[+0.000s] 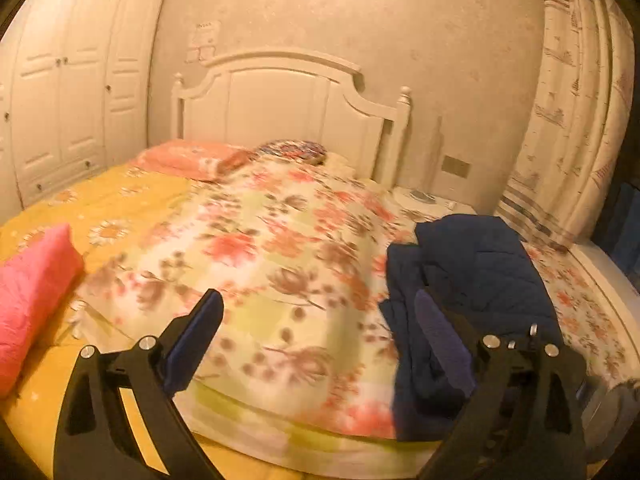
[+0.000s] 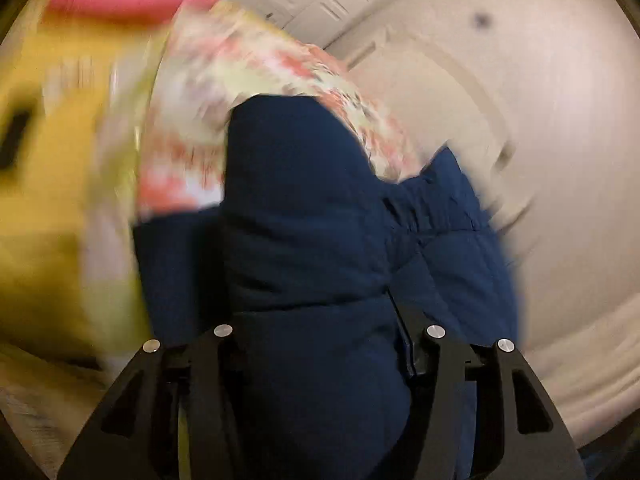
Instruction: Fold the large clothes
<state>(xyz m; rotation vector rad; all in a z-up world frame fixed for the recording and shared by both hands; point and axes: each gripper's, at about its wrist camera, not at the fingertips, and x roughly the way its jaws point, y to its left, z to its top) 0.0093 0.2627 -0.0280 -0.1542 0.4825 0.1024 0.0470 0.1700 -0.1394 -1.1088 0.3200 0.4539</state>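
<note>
Two claws are at work over the bed [image 1: 48, 216], and only one has cloth in it. From the right wrist view, the right claw [image 2: 320, 344] is pinching a thick bunch of the navy puffer jacket [image 2: 304, 208], whose padded bulk fills the gap between the fingers and hides the tips. That view is streaked with motion blur, so how deep the bite goes cannot be told. From the left wrist view, the left claw [image 1: 320, 320] is spread wide and holds nothing. The jacket [image 1: 472, 280] sits crumpled in a heap on the floral quilt [image 1: 280, 248], toward the right side of the bed, with the claw's right finger in front of it.

The step in hand looks like getting the heap opened out flat before any fold is made. To do it well, the free claw should take a real edge such as hem, shoulder or cuff rather than a loose fold of padding. Both should then draw apart evenly toward the bare middle of the quilt, well away from the folded pink blanket [image 1: 32, 292]. Slippery padded fabric may slide out of a shallow pinch, so a deep bite seems wise
</note>
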